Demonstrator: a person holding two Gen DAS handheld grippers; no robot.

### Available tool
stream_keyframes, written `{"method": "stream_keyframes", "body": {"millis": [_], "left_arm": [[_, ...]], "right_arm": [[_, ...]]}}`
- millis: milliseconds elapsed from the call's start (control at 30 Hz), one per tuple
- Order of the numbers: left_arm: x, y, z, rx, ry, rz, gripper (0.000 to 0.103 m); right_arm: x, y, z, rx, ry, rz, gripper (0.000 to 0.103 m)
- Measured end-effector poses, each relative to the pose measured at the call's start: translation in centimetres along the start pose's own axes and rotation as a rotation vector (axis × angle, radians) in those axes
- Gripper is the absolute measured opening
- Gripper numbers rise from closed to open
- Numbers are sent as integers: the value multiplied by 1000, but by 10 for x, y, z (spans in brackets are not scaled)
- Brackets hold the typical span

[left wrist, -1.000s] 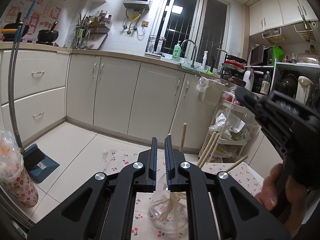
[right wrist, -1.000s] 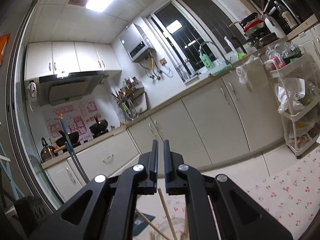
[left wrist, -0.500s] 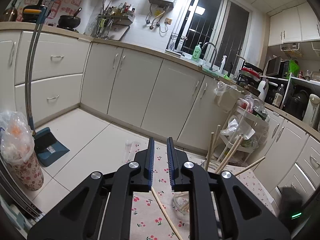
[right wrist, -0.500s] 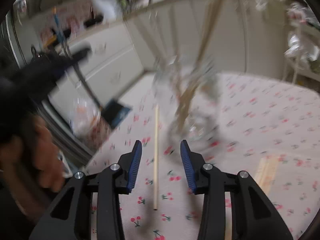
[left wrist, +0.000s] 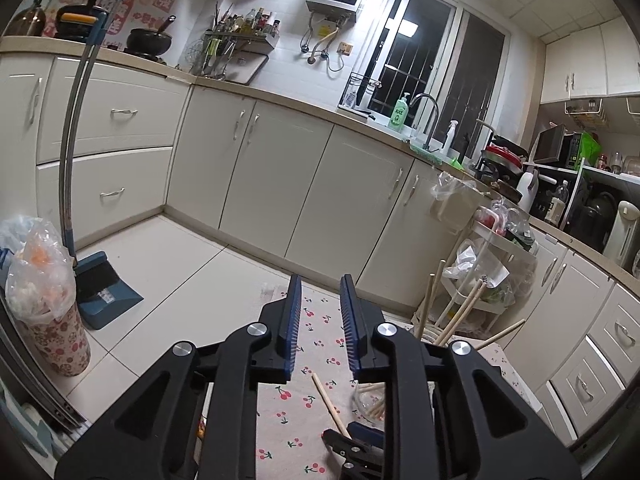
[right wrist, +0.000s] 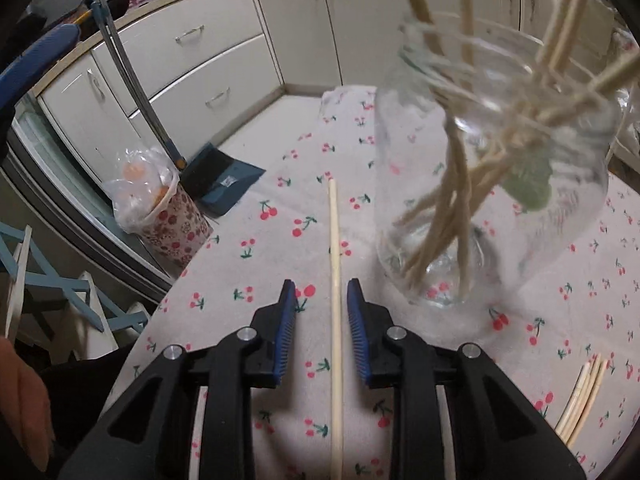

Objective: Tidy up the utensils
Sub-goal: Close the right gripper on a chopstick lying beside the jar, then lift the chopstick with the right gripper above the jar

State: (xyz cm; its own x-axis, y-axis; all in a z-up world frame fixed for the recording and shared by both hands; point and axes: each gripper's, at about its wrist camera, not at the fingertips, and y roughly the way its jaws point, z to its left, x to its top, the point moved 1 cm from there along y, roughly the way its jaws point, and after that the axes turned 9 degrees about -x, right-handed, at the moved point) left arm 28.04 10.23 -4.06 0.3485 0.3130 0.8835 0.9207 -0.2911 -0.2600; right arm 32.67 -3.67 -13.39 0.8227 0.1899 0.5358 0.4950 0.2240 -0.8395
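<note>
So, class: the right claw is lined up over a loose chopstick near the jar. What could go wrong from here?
1. The right claw is open astride the chopstick, which lies flat on the cherry-print cloth; closing could pinch cloth or roll the stick away.
2. The glass jar stands close on the right, crowded with leaning chopsticks; a swing might tip it.

Chopstick (right wrist: 335,280) on tablecloth (right wrist: 580,280) left of jar (right wrist: 492,184); chopsticks inside jar; more (right wrist: 582,396) right
</note>
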Motion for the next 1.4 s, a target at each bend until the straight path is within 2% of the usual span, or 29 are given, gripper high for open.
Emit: {"method": "stream_keyframes", "body": {"millis": [67,200,367,433,533,600,667,700,767,967,1100,1400], "left_arm": [[0,0,0,1,-1,4,21],[1,-2,1,6,0,10,23],[-1,-5,0,15,4,11,26],[-3,-4,1,18,4,17,27],[-7,1,-2,18,8,31,28],[-10,3,-5,14,13,38,29],[-12,5,-8,7,20,44,29],[-12,6,-8,3,23,47,29],[-14,8,-9,-3,24,52,29],[-18,10,-9,-13,20,50,29],[-17,11,-8,-21,7,45,30],[-20,14,-8,-38,9,38,32]], "right_arm": [[0,0,-3,-2,-12,4,7],[-8,-6,-1,15,-49,9,6],[-24,-55,-13,78,9,-86,6],[-24,-88,-26,137,67,-182,6],[-12,-143,-52,231,168,-398,6],[2,-176,-70,249,238,-575,6],[15,-193,-80,229,279,-699,6],[23,-197,-84,217,290,-751,6],[35,-193,-88,193,317,-797,6],[61,-154,-96,176,375,-818,6],[70,-130,-92,144,369,-817,6],[60,-100,-90,108,354,-766,6]]}}
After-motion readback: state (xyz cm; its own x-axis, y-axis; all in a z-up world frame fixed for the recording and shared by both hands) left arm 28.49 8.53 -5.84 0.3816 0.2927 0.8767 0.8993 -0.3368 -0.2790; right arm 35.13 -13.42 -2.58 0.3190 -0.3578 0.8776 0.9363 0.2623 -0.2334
